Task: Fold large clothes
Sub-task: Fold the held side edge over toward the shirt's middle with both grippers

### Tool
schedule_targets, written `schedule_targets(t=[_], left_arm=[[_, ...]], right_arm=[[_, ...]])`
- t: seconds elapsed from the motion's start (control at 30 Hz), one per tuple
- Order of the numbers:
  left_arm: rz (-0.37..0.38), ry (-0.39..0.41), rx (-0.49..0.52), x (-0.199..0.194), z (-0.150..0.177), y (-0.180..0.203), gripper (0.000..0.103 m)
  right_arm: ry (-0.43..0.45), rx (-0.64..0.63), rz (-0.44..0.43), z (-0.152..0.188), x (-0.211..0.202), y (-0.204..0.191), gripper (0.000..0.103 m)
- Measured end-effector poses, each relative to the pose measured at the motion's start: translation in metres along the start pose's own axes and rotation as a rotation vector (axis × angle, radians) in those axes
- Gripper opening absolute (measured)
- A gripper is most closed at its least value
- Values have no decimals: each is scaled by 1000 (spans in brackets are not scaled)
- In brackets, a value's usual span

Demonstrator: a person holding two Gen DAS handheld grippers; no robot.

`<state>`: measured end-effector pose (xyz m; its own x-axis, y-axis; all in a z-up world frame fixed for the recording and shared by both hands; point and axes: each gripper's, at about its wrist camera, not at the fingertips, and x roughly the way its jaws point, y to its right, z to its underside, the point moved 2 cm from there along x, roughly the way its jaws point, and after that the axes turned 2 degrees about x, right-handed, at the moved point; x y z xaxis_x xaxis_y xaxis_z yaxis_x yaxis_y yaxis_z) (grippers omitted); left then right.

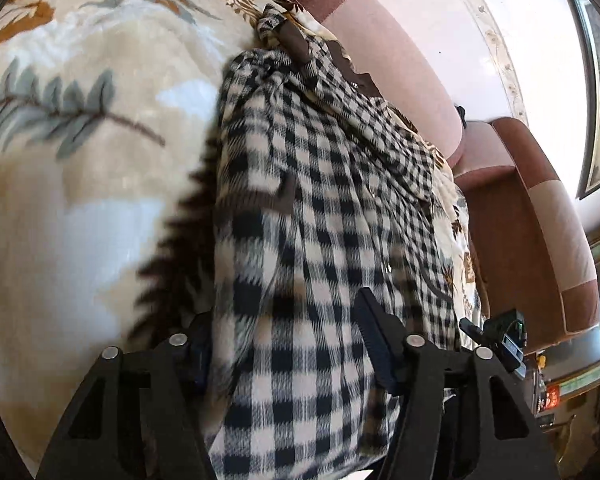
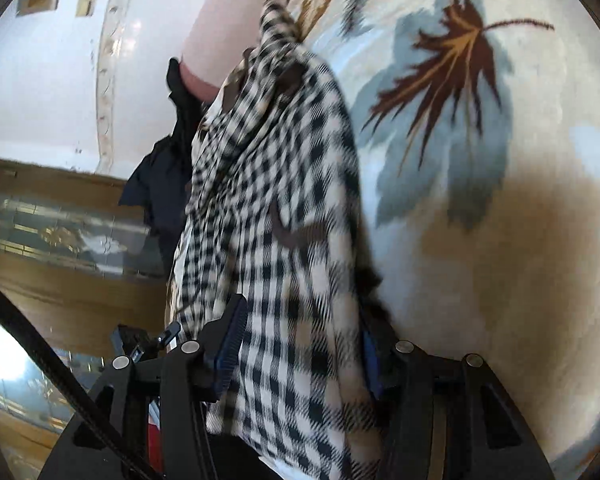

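A black-and-white checked garment with brown trim lies bunched over a cream blanket with a leaf print. In the left wrist view my left gripper has a thick fold of the garment filling the gap between its fingers, and the jaws are shut on it. The right wrist view shows the same checked garment running up from my right gripper. There too the cloth fills the gap between the fingers, which are shut on it. The cloth partly hides the outer finger of each gripper.
A pink and brown sofa back rises behind the blanket, with a brown armchair to the right. A dark cloth hangs at the sofa's end. Beyond it are a wooden cabinet with glass and a black cable.
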<state>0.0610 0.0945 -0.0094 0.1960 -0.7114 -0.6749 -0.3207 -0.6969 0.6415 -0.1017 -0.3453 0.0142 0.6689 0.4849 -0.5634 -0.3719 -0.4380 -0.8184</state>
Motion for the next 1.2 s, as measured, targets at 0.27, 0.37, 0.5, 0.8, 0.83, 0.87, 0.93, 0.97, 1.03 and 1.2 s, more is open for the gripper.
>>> schedule_targets(t=[0.27, 0.37, 0.5, 0.8, 0.83, 0.87, 0.93, 0.97, 1.03, 1.2], left_arm=[[13, 39, -7, -14, 29, -1, 55], [10, 60, 6, -17, 40, 0, 55], [-9, 80, 34, -17, 47, 4, 57], [-157, 76, 50, -12, 48, 20, 19], [-176, 45, 43, -10, 48, 20, 7], [-154, 44, 29, -13, 47, 19, 7], [-136, 68, 10, -24, 45, 18, 6], [-126, 78, 3, -31, 45, 18, 6], [-100, 92, -10, -43, 47, 18, 6], [-61, 89, -16, -65, 69, 20, 6]], right_arm=[[35, -55, -14, 39, -2, -5, 56], [45, -56, -22, 44, -2, -5, 56], [49, -58, -20, 49, -1, -6, 56], [93, -115, 199, 54, 3, -19, 16], [89, -107, 205, 53, 2, -18, 12], [86, -99, 195, 52, 1, -18, 10], [83, -92, 178, 52, -4, -21, 7], [78, -94, 165, 54, -6, -23, 6], [70, -104, 150, 58, -10, -28, 6], [46, -143, 121, 77, -22, -39, 6]])
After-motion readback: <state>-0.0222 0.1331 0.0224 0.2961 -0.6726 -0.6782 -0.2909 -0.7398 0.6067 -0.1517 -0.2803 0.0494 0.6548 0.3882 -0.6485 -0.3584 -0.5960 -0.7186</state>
